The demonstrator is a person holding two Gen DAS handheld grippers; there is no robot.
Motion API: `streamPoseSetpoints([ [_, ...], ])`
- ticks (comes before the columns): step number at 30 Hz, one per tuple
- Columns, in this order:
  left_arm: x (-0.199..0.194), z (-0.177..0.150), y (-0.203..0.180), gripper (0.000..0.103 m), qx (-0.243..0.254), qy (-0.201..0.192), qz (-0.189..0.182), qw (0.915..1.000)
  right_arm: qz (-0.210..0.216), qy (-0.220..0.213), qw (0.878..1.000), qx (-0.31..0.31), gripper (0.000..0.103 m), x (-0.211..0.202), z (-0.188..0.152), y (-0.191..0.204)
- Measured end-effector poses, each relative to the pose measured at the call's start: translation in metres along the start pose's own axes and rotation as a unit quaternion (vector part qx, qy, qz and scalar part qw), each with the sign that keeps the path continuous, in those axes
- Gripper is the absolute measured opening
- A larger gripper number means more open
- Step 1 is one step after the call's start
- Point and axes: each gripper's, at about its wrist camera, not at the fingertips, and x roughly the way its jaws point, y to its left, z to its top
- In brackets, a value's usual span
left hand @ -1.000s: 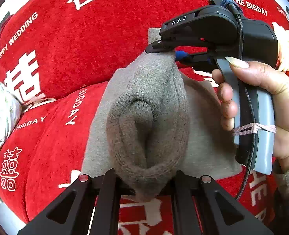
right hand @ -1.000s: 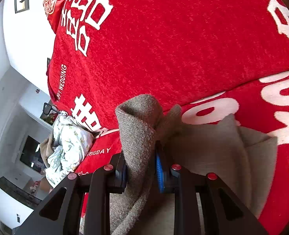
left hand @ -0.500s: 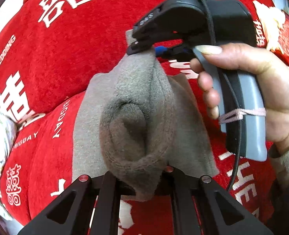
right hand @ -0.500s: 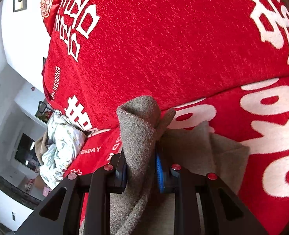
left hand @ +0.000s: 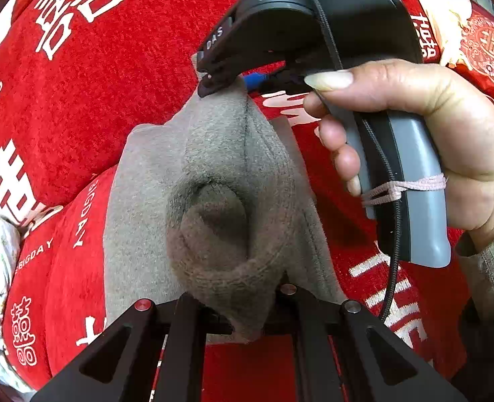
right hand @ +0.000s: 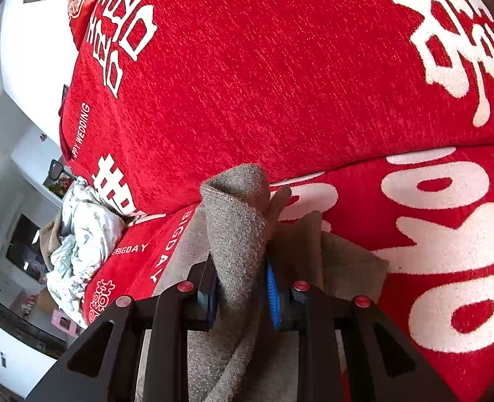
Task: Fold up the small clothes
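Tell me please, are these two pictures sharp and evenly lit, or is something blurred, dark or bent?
Left wrist view: sharp, bright; the brown cloth shows a dark shadowed hollow; fisheye bends the red cover and blackens the corners. Right wrist view: cloth sharp, the crumpled pale fabric at the edge warped, the room behind dimmer.

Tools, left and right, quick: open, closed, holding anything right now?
Left tool: closed on the grey cloth.
Right tool: closed on a fold of the same cloth.
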Motion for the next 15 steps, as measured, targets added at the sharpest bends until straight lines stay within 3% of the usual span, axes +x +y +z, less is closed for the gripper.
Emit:
streamPoseSetpoints([
  [15, 0.018, 0.005, -0.017, 0.009, 0.026, 0.014, 0.011, 0.9995, -0.008, 0.002, 1.000, 0.013, 0.025, 0.009, -0.003, -0.013],
])
